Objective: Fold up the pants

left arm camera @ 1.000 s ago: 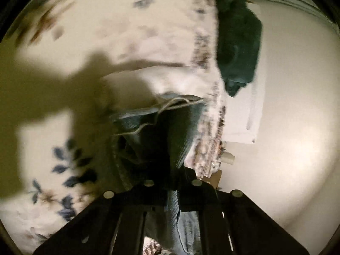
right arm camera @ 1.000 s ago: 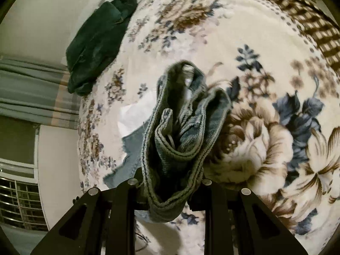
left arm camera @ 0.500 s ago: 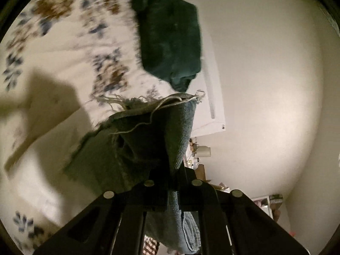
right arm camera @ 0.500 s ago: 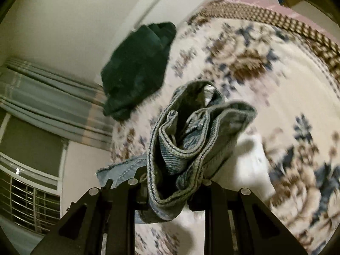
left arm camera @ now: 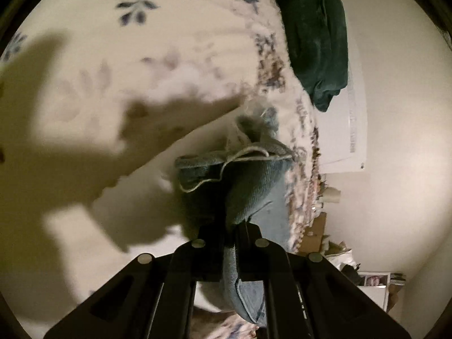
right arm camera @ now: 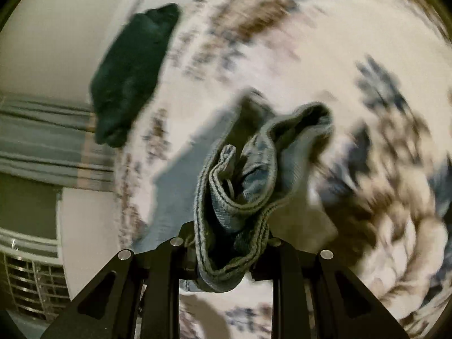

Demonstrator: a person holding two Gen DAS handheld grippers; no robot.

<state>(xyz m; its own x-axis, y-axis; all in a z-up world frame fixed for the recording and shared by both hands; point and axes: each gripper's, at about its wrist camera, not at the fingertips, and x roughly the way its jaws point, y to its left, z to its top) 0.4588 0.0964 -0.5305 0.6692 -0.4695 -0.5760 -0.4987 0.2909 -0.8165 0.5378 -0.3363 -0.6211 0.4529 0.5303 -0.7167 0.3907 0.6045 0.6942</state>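
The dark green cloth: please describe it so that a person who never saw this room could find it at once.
Start from the bed with the floral blanket. Go to the blanket's edge beside the pale wall, where the dark green cloth lies crumpled in a heap. It is plain and deep green, whereas the pants, clamped in both grippers, are light blue denim, and the blanket is cream with blue and brown flowers.

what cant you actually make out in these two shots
- Left wrist view: how much of the jeans is folded; the left gripper and bunched denim hide the rest.
- Left wrist view: bedspread pattern, lost under a dark shadow.
- Right wrist view: floral print on the bedspread, smeared by motion blur.
- Right wrist view: the right gripper fingertips, buried in the waistband.
- Both views: what the dark green garment is; crumpled, blurred.
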